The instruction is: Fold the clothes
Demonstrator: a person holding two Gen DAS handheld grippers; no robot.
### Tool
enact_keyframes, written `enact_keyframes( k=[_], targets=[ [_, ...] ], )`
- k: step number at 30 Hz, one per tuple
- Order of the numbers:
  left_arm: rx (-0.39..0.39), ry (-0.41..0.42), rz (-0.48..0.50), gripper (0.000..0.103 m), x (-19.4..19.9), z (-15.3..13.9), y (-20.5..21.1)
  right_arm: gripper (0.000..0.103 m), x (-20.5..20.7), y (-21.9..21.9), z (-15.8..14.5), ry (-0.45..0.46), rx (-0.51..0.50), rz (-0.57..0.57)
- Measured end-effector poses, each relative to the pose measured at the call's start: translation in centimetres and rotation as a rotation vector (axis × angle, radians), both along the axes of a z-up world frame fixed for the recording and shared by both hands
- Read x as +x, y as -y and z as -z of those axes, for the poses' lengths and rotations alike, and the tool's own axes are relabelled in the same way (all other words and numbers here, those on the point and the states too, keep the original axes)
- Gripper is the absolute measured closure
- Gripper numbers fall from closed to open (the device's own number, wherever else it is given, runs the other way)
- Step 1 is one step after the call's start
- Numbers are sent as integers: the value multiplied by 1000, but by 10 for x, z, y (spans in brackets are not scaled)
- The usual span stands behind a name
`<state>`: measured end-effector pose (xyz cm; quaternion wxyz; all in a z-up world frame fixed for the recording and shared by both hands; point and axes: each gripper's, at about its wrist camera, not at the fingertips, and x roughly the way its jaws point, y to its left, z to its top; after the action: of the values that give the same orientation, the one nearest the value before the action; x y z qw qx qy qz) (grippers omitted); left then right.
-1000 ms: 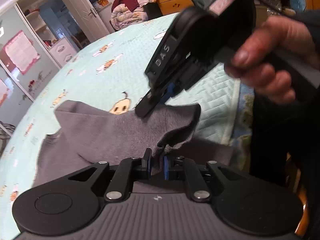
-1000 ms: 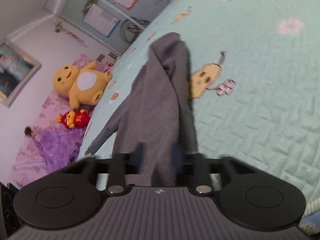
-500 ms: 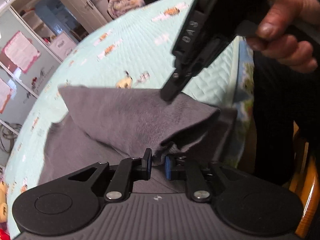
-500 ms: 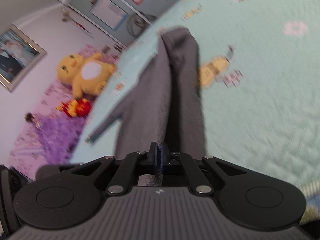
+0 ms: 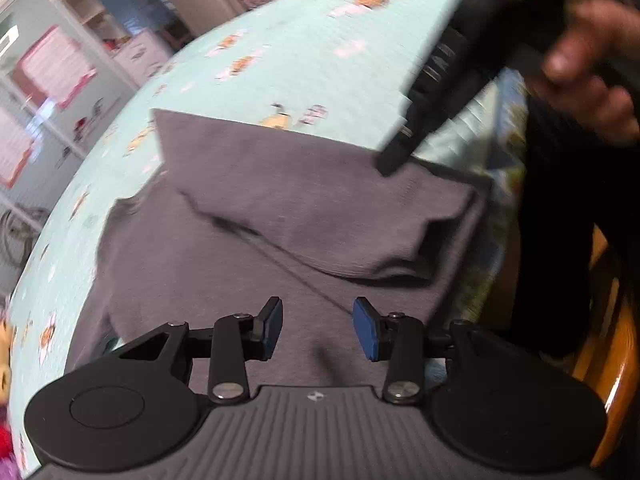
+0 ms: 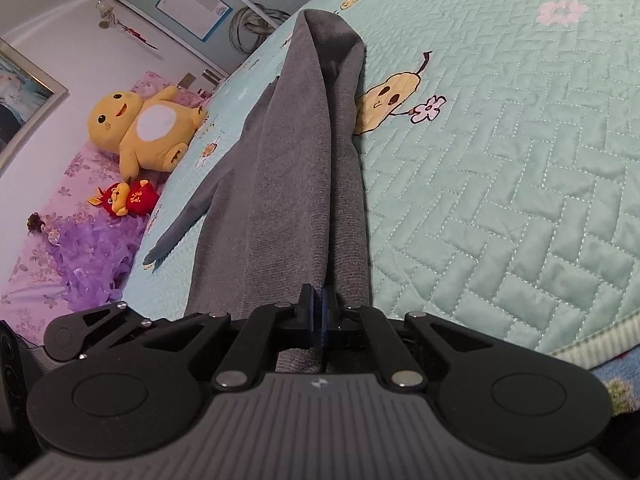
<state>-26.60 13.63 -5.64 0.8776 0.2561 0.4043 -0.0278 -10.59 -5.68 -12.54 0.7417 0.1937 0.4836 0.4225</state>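
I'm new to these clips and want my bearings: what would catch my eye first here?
A grey knit garment lies spread and partly folded across the mint-green quilted bedspread with cartoon prints. The right gripper is shut on its edge, while the left gripper has just been opening above the cloth, nothing between its pads. By the wall sits a yellow plush toy with a white belly.

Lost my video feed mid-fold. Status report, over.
Left gripper open, jaws just opened, off the grey garment. Right gripper shut on its folded edge. Garment flat on the quilt. Nothing in the way.
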Motion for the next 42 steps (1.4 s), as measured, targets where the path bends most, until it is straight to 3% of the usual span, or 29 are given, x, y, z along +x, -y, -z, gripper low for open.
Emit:
enact_keyframes(
  k=[4,6,9,15,20,22,24,26,29,35,38,42],
  targets=[
    [-108,99,-31,58,11,-21,-3,100,1,-1,2,-6,0,2],
    [-107,129,-12,56,22,-18,6,99,1,-1,2,-9,1,4],
    [-122,105,0,56,48,1,16,96,0,1,-3,3,8,13],
    [-174,55,-14,57,68,26,21,96,8,14,-46,216,-14,97],
    [-205,55,-23,57,67,28,16,95,49,-9,-81,354,11,83],
    [-223,53,-31,57,68,28,13,86,75,-25,-86,367,40,70],
    [-228,51,-28,56,67,29,12,68,109,-43,-86,345,86,74],
    [-233,46,-23,56,67,30,12,65,145,-60,-83,306,134,82],
    [-245,33,-18,56,70,30,9,64,207,-88,-69,175,202,109],
    [-213,5,13,56,76,31,13,56,303,-164,11,-293,374,49],
    [-198,-2,23,56,79,32,15,54,324,-200,42,-372,359,96],
    [-186,-1,32,56,82,34,16,46,346,-224,59,-426,438,130]
  ],
)
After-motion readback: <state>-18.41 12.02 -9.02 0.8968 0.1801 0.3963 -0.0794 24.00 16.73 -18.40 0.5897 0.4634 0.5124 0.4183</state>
